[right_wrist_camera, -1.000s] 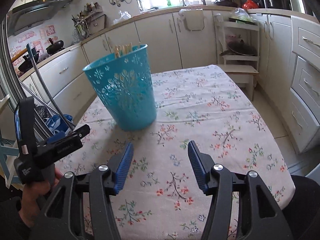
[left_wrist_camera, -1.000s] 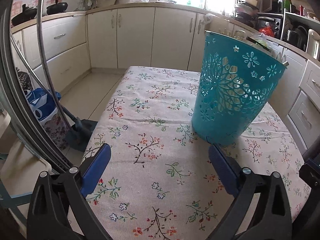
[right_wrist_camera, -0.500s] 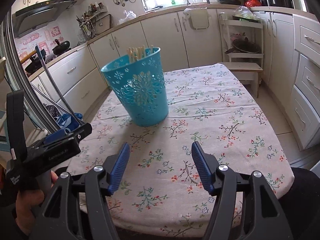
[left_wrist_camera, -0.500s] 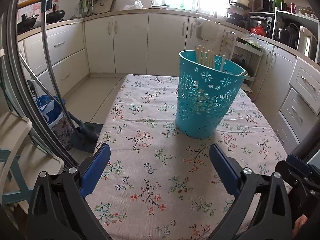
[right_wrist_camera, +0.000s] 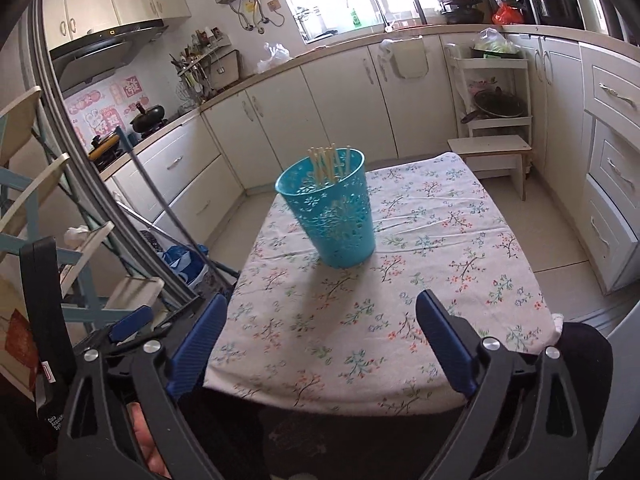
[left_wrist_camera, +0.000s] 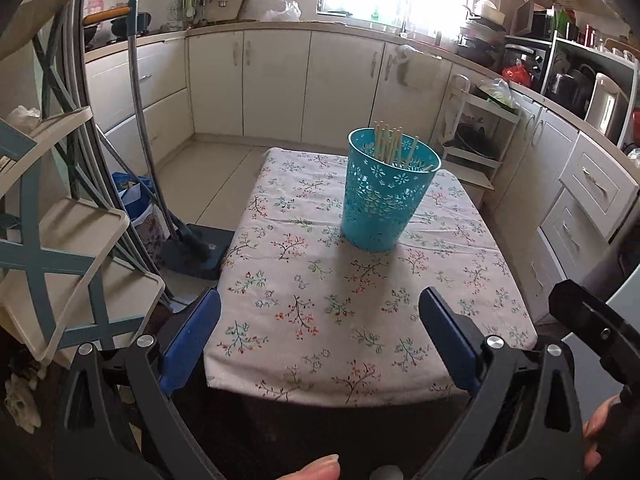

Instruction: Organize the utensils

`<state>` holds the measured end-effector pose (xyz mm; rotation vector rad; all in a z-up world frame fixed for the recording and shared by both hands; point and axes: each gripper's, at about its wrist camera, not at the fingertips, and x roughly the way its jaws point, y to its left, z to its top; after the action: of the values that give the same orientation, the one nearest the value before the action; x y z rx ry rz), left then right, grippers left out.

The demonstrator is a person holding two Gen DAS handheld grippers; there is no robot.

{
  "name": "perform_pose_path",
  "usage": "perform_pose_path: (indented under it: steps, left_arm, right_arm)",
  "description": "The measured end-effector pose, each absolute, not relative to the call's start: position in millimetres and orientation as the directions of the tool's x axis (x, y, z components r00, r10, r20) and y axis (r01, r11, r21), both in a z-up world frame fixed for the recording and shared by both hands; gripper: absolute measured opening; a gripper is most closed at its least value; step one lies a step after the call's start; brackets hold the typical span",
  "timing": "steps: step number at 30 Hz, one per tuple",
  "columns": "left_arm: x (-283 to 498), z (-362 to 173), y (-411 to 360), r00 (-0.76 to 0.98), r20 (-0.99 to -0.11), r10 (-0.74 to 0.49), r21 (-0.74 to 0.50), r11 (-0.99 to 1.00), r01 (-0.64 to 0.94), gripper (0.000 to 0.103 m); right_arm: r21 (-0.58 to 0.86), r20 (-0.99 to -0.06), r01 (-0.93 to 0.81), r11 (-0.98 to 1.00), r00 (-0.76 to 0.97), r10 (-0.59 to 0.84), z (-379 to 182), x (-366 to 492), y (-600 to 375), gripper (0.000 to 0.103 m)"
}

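Left hand-held gripper (left_wrist_camera: 319,326): hovering off the near edge of the desk, its blue pads spread wide and gripping nothing.
Right hand-held gripper (right_wrist_camera: 321,327): likewise hanging at the near edge, pads gaping apart and carrying nothing.
Desk (left_wrist_camera: 312,312): lying under a floral cloth, stretching away toward 12 o'clock from both grippers.
Teal basket (left_wrist_camera: 387,196): standing upright on the far half of the desk, well apart from both grippers; sitting at about 1 o'clock in the left wrist view, and at about 12 o'clock (right_wrist_camera: 334,216) in the right wrist view.
Chopsticks (left_wrist_camera: 390,145): standing bundled inside the basket, long axes running near vertical, tops pointing up and poking above the rim, leaning against its far wall; showing too in the right wrist view (right_wrist_camera: 329,162).
Mop (left_wrist_camera: 148,148): leaning on the floor beside the desk at 10 o'clock.
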<state>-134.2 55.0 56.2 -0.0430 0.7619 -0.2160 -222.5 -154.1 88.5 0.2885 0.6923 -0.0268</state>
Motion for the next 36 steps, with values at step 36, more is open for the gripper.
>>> perform_pose_path:
  steps: [36]
  left_arm:
    - [-240.8, 117.9, 80.9, 0.863, -0.497, -0.093, 0.009, 0.994, 0.112, 0.095]
  right_arm:
    - [0.183, -0.552, 0.109, 0.977, 0.834, 0.011, 108.3, -325.0, -107.2, 0.096]
